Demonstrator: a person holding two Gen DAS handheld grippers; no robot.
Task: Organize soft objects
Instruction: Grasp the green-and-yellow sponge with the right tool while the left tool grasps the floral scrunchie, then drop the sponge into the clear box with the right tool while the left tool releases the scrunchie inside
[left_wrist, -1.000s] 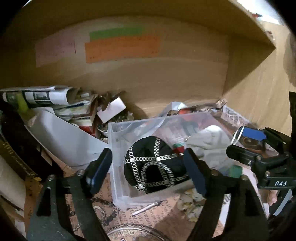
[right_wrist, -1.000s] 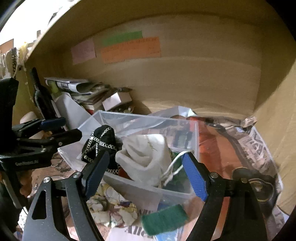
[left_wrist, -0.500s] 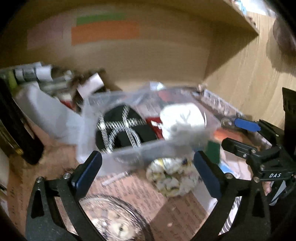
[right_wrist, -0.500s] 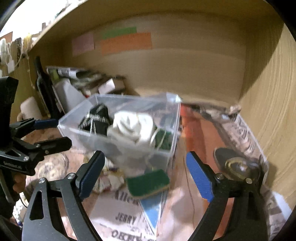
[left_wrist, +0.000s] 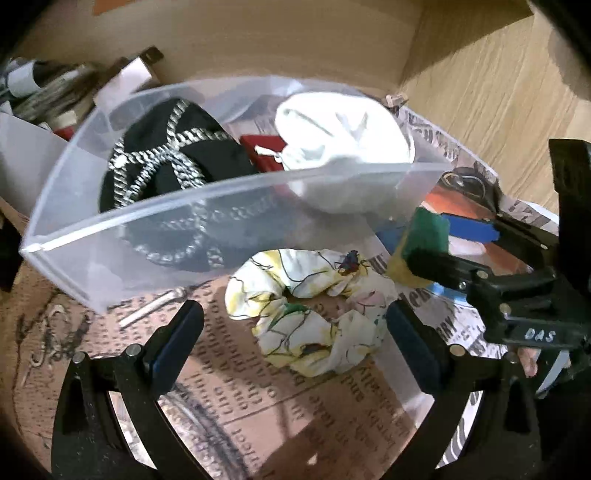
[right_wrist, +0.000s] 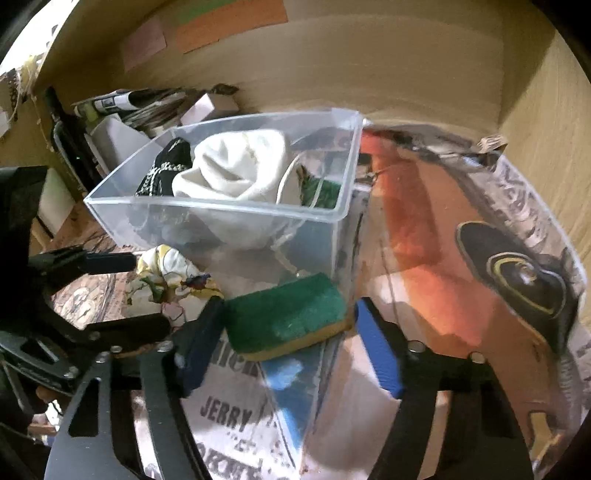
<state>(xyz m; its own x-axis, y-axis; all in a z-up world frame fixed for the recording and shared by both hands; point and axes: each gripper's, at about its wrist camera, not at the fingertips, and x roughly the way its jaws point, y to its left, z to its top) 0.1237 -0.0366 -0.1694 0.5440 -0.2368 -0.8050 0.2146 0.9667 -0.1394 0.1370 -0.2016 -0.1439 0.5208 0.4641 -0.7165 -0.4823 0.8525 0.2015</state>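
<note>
A clear plastic bin (left_wrist: 177, 236) (right_wrist: 221, 212) holds a black cap with silver chains (left_wrist: 166, 166) (right_wrist: 162, 173) and a white cloth pouch (left_wrist: 343, 129) (right_wrist: 236, 166). A white and yellow floral scrunchie (left_wrist: 314, 314) (right_wrist: 166, 273) lies on newspaper in front of the bin. My left gripper (left_wrist: 295, 339) is open, its fingers either side of the scrunchie. A green and yellow sponge (right_wrist: 288, 314) (left_wrist: 421, 236) lies by the bin's corner. My right gripper (right_wrist: 284, 343) is open around the sponge, pads close to its ends.
Newspaper (right_wrist: 461, 229) covers the shelf floor. Stacked papers and boxes (right_wrist: 140, 107) sit at the back left. Wooden walls (right_wrist: 535, 110) close the back and right side. A glass dish rim (left_wrist: 207, 424) lies under my left gripper.
Both grippers have dropped lower and closer. The left one now straddles the scrunchie. The right one has come down around the sponge with its jaws narrowed.
</note>
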